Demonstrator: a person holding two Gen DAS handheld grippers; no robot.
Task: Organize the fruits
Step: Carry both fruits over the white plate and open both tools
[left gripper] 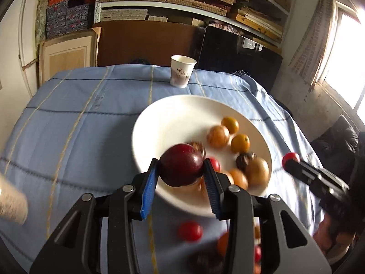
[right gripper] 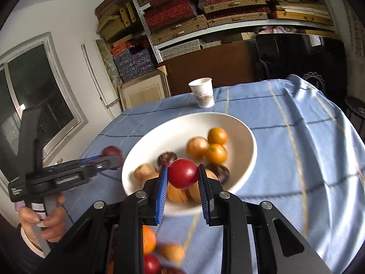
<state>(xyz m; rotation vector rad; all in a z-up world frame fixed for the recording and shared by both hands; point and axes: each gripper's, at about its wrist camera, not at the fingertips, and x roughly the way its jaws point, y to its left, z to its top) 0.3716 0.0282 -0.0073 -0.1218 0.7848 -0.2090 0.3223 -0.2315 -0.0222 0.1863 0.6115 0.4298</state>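
My left gripper (left gripper: 181, 162) is shut on a dark red plum (left gripper: 180, 171), held above the near rim of a white plate (left gripper: 159, 125). My right gripper (right gripper: 182, 169) is shut on a small red tomato (right gripper: 183, 177) over the same plate (right gripper: 241, 141). The plate holds several fruits: oranges (left gripper: 239, 142), a tan fruit (left gripper: 217, 136) and dark brown ones (right gripper: 166, 158). Each view shows the other gripper from the side: the right gripper (left gripper: 290, 159) at right, the left gripper (right gripper: 113, 157) at left with a hand (right gripper: 49, 222) on its handle.
A paper cup (left gripper: 182, 70) stands at the table's far edge, behind the plate. Loose fruits lie on the blue cloth (left gripper: 79, 137) in front of the plate: a red tomato (left gripper: 190, 230), an orange (right gripper: 148, 239), a tan fruit (right gripper: 172, 252). Shelves of boxes fill the back wall.
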